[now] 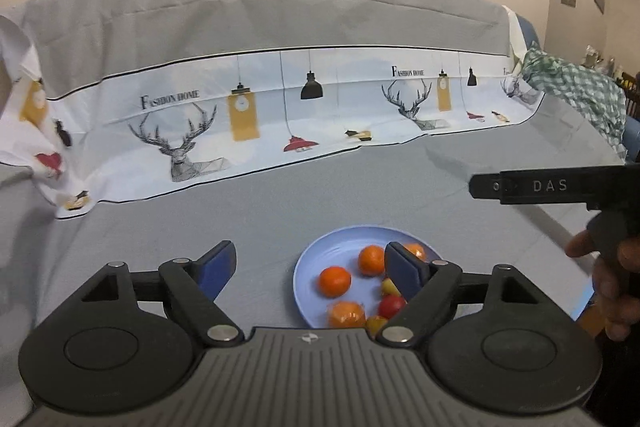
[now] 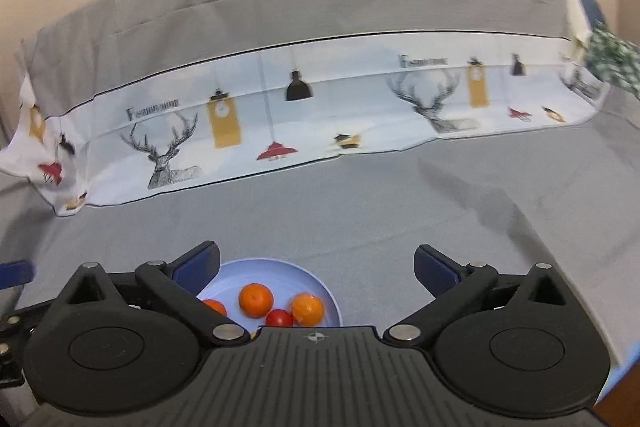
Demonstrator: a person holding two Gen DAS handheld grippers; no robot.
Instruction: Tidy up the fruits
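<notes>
A light blue plate (image 1: 320, 255) sits on the grey cloth and holds several oranges (image 1: 335, 281) and small red and yellow fruits (image 1: 392, 306). My left gripper (image 1: 310, 265) is open and empty, above the plate's left side; its right finger hides part of the fruit. In the right wrist view the same plate (image 2: 276, 269) lies low and left of centre with oranges (image 2: 256, 299) and a red fruit (image 2: 279, 317). My right gripper (image 2: 316, 265) is open and empty, above the plate's right edge. Its black side also shows in the left wrist view (image 1: 552, 187).
A grey cloth (image 2: 400, 211) covers the surface. A printed cloth with deer and lamps (image 1: 280, 115) drapes over the raised back. A green checked cloth (image 1: 576, 87) lies at the far right. A hand (image 1: 616, 287) holds the right gripper.
</notes>
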